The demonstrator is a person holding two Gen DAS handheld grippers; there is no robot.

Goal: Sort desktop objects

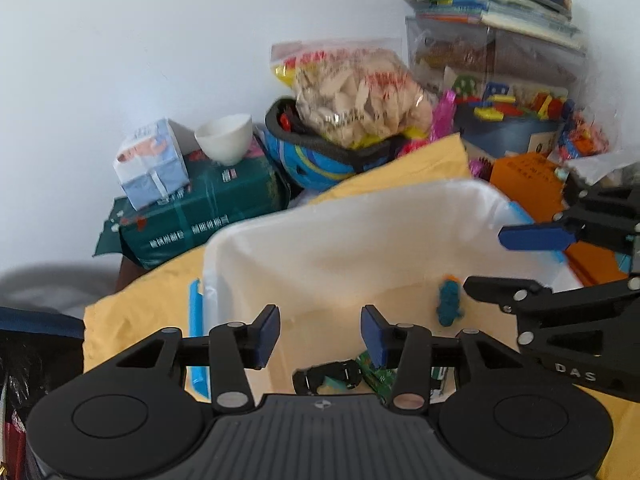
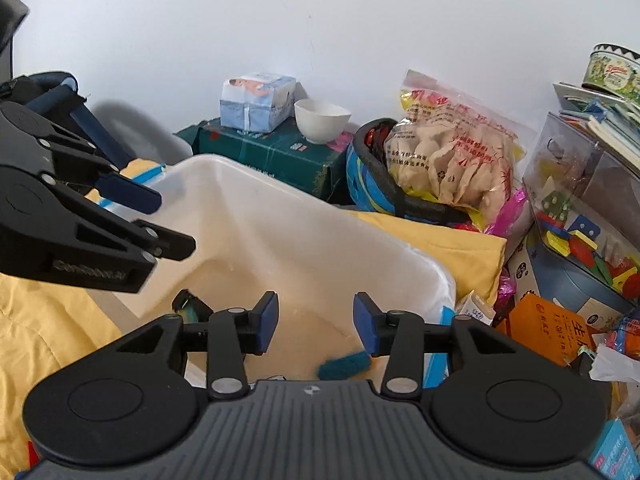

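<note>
A white translucent bin (image 1: 360, 204) (image 2: 280, 188) stands on a yellow cloth (image 1: 136, 304). On its floor lie a teal fuzzy toy (image 1: 450, 304) (image 2: 344, 364), a black toy car (image 1: 328, 376) (image 2: 188, 304) and a green packet (image 1: 376, 376). My left gripper (image 1: 320, 332) (image 2: 172, 222) hangs open above the bin's inside with nothing between its blue pads. My right gripper (image 2: 316, 320) (image 1: 486, 260) is open too, over the bin's other side, and holds nothing.
Behind the bin are a dark green box (image 1: 208, 208) with a tissue pack (image 1: 150, 164) and a white bowl (image 1: 226, 138) on it. A blue helmet (image 1: 316, 160) holds a snack bag (image 1: 360, 96). At the right are a clear box of coloured blocks (image 2: 580, 220) and an orange box (image 2: 548, 328).
</note>
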